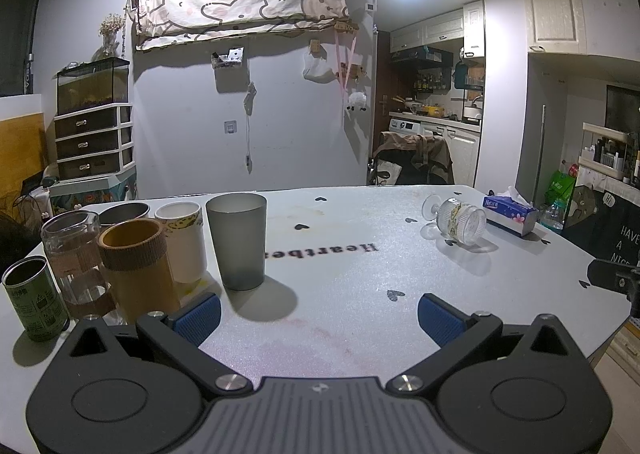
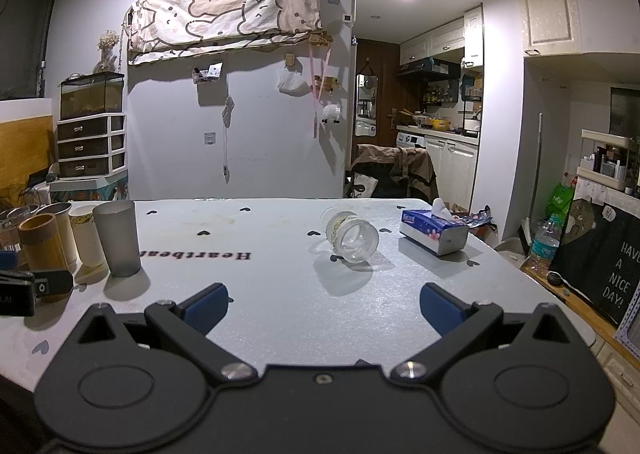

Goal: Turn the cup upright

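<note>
A clear stemmed glass cup (image 1: 460,223) with a yellow-patterned band lies on its side on the white table (image 1: 340,278), mouth toward the cameras, at the far right in the left wrist view. In the right wrist view the cup (image 2: 352,236) lies ahead near the centre. My left gripper (image 1: 319,318) is open and empty, low over the table, well short and left of the cup. My right gripper (image 2: 324,310) is open and empty, short of the cup. Part of the right gripper (image 1: 616,282) shows at the left view's right edge.
Several upright cups stand at the table's left: a grey tumbler (image 1: 238,240), a white cup (image 1: 182,240), a brown cup (image 1: 138,266), a glass jar (image 1: 76,258), a green tin (image 1: 34,298). A blue tissue box (image 2: 434,232) sits right of the fallen cup, near the table's right edge.
</note>
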